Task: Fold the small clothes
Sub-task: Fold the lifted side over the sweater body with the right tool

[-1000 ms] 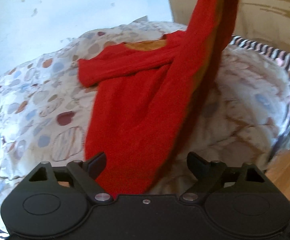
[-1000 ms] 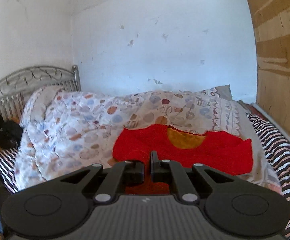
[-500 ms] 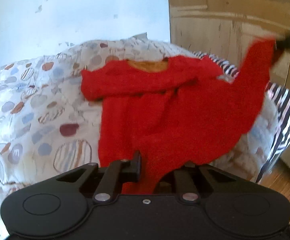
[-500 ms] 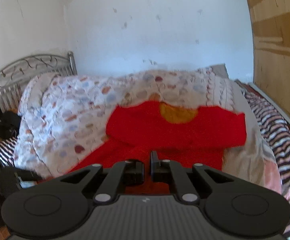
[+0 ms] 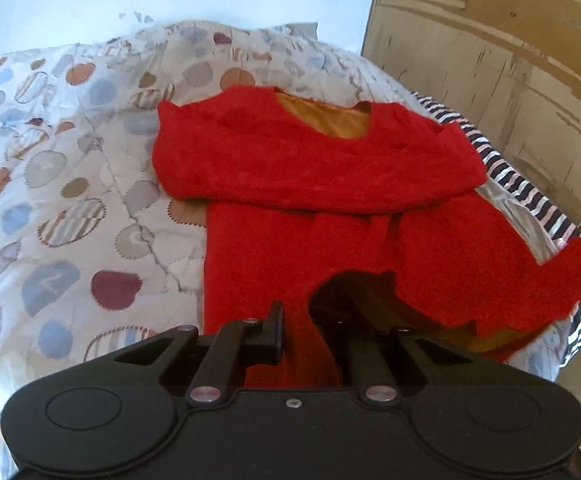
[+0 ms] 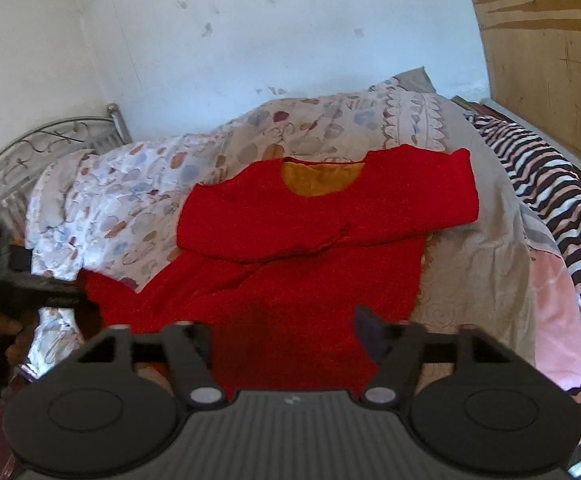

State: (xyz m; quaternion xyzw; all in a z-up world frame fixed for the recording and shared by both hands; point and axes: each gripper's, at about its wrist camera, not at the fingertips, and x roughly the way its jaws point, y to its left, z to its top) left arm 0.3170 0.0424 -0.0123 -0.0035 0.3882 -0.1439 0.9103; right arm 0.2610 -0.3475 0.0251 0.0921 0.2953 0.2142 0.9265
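The red sweater (image 6: 302, 264) is being spread on the patterned quilt (image 6: 138, 200) in the middle of the frame, with both sleeves already folded across the chest, so the body is still waiting to be folded. Its lower hem is being pinched by the closed left gripper (image 5: 296, 330). The right gripper (image 6: 286, 332) is being opened above the hem, and nothing is being pressed between its fingers.

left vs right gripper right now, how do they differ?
The left gripper is shut on the hem of the red sweater; the right gripper's jaws are opening, gripping nothing. Red cloth drapes over one left finger; both right fingers stand bare above the sweater. Both are black two-finger units pointing over the patterned quilt.
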